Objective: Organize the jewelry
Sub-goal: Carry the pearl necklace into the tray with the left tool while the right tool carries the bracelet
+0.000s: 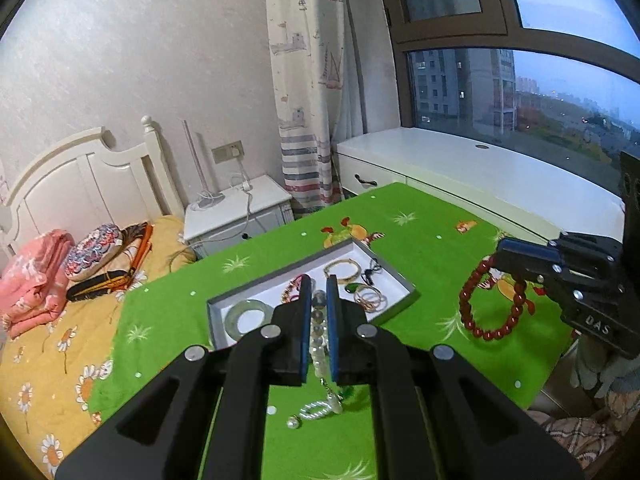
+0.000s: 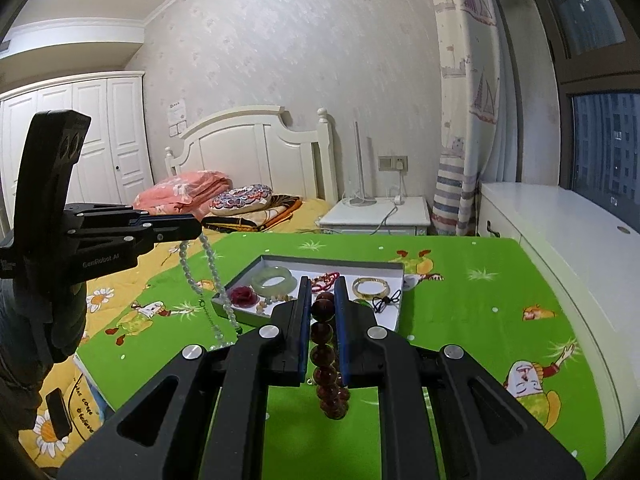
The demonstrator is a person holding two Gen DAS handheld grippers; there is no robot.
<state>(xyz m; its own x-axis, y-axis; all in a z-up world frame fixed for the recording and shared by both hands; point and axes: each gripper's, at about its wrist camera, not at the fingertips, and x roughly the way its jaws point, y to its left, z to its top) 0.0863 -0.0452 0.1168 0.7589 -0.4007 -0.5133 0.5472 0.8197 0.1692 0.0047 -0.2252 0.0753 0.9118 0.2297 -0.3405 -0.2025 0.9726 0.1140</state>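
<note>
My left gripper (image 1: 319,282) is shut on a pale bead necklace (image 1: 319,340) that hangs down from its jaws above the green cloth; it also shows in the right wrist view (image 2: 214,276), dangling left of the tray. My right gripper (image 2: 323,282) is shut on a dark red bead bracelet (image 2: 325,354), which shows as a hanging loop in the left wrist view (image 1: 480,312). A white jewelry tray (image 2: 394,268) ahead holds a jade bangle (image 2: 276,280), a gold bangle (image 2: 371,288), thin rings (image 1: 372,299) and small pieces.
The table has a green cartoon cloth (image 2: 480,320). A bed with a yellow floral sheet (image 1: 48,360) lies to the left, a white nightstand (image 1: 240,216) behind, a white cabinet (image 1: 480,168) under the window. A small pearl piece (image 1: 316,410) lies on the cloth.
</note>
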